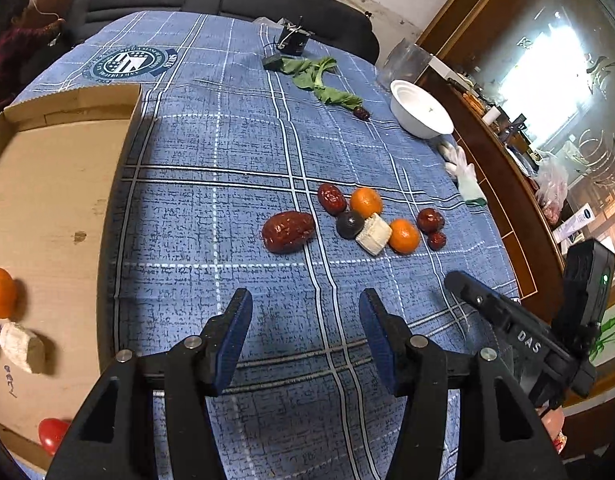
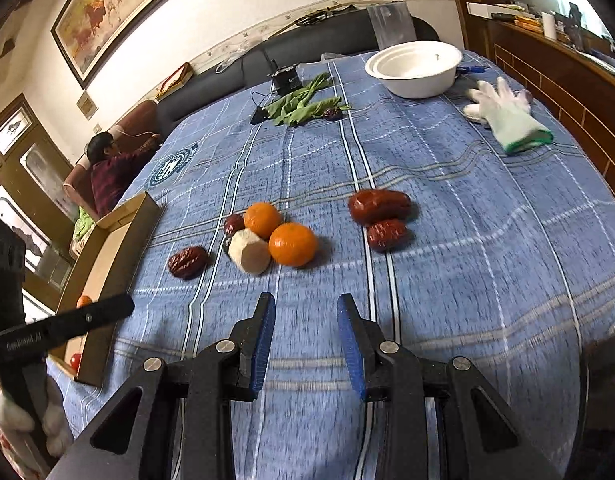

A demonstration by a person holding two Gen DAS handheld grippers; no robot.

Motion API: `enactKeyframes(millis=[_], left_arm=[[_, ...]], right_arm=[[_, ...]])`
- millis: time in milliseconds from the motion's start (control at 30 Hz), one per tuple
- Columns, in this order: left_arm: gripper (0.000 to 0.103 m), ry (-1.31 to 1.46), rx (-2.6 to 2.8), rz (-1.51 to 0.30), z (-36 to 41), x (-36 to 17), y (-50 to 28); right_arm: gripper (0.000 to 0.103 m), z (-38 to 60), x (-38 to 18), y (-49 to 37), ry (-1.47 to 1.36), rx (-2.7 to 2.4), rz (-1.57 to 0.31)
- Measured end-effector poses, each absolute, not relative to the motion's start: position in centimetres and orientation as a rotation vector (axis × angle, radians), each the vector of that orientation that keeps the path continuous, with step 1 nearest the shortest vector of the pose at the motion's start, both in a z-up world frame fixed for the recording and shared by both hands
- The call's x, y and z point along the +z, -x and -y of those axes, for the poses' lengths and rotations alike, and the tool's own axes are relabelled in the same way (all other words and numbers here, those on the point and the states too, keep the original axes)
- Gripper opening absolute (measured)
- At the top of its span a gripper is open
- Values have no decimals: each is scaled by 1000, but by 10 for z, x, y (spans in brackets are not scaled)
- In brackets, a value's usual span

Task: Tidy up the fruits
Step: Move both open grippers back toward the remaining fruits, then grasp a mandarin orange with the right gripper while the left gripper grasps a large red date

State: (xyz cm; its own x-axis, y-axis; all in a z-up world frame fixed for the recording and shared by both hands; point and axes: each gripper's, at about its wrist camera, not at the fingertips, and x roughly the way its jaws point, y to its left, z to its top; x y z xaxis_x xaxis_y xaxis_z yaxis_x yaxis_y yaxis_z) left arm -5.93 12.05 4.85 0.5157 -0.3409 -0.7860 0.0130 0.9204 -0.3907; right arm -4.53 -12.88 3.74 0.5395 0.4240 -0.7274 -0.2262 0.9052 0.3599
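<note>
A cluster of fruit lies on the blue plaid cloth: two oranges point(image 1: 366, 201) point(image 1: 404, 235), a pale cut chunk point(image 1: 374, 233), a dark round fruit point(image 1: 349, 224) and several red dates, the largest point(image 1: 288, 231) nearest. My left gripper point(image 1: 305, 312) is open and empty, short of the large date. My right gripper point(image 2: 306, 312) is open and empty, just short of the front orange point(image 2: 293, 244) and pale chunk point(image 2: 249, 251). A cardboard tray point(image 1: 47, 184) at left holds an orange point(image 1: 0, 293), a pale chunk point(image 1: 21, 347) and a red fruit point(image 1: 51, 434).
A white bowl point(image 2: 415, 68) stands at the far side, with a white glove point(image 2: 507, 114) beside it. Green leaves point(image 2: 303, 104), one date point(image 2: 332, 113) and a small black device point(image 2: 285, 77) lie further back. A sofa and a seated person are beyond the table.
</note>
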Motion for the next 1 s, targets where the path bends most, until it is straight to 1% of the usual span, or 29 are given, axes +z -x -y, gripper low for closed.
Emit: enactKeyframes(millis=[367, 633, 767, 800, 833, 867, 1000], left_arm=[[54, 357, -197, -997, -115, 39, 19], [54, 276, -177, -1007, -102, 18, -3], [54, 225, -179, -985, -96, 18, -1], [51, 196, -172, -980, -93, 18, -1], [38, 173, -164, -977, -90, 17, 0], [36, 158, -160, -974, -88, 17, 0], [35, 154, -173, -972, -84, 17, 4]], right_arm=[[35, 113, 24, -2, -271, 382, -917], [35, 104, 19, -7, -289, 422, -916], [37, 102, 17, -8, -296, 434, -914], [37, 102, 16, -9, -300, 437, -916], [37, 102, 15, -9, -303, 438, -918], [37, 102, 15, -9, -303, 439, -918], [37, 103, 14, -9, -309, 437, -928]])
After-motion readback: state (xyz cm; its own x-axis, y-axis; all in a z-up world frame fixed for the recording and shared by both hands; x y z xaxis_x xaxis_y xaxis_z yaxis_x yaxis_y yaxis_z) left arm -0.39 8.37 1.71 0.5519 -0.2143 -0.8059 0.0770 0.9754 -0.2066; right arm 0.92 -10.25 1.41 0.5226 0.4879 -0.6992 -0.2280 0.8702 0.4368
